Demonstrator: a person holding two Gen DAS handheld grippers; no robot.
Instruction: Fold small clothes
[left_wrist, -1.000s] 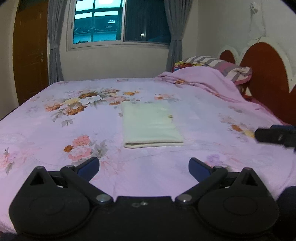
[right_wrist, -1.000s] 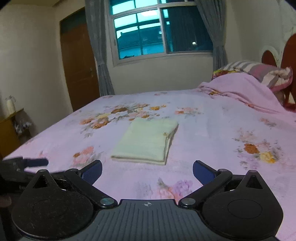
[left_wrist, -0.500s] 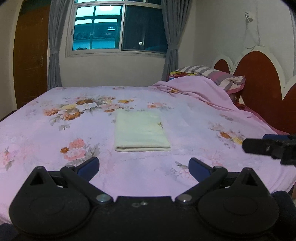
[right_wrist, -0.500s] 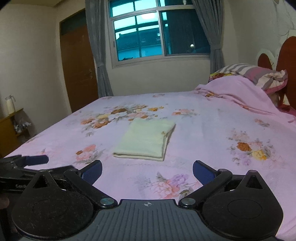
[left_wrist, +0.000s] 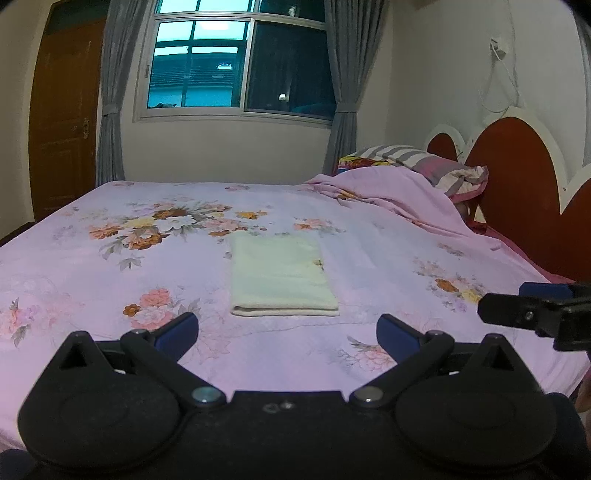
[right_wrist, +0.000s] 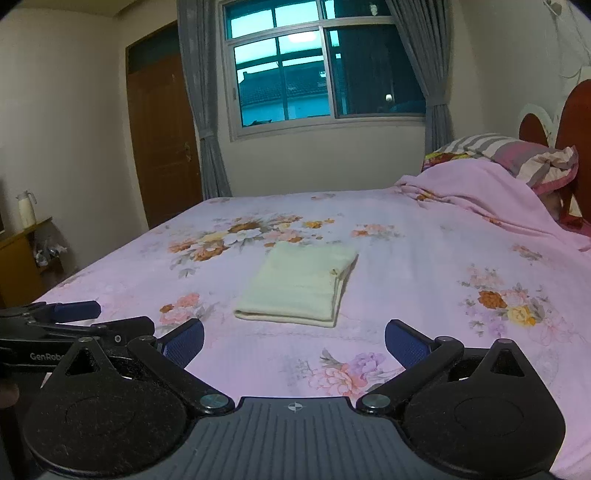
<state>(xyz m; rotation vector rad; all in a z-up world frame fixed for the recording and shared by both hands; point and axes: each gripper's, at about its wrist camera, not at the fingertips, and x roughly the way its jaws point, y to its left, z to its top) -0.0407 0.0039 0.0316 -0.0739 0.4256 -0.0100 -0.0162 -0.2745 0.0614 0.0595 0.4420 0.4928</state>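
Left wrist: folded cloth (left_wrist: 282, 275) ahead of both grippers' spread, empty fingers (left_wrist: 177, 328).

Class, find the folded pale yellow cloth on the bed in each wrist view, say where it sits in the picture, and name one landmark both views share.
Left wrist view: the folded pale yellow cloth lies centre frame on the floral bedsheet, seen square-on, ahead of the open left tool.
Right wrist view: the cloth lies centre frame, angled, beyond the open right tool.
Shared landmark: the window behind the bed.
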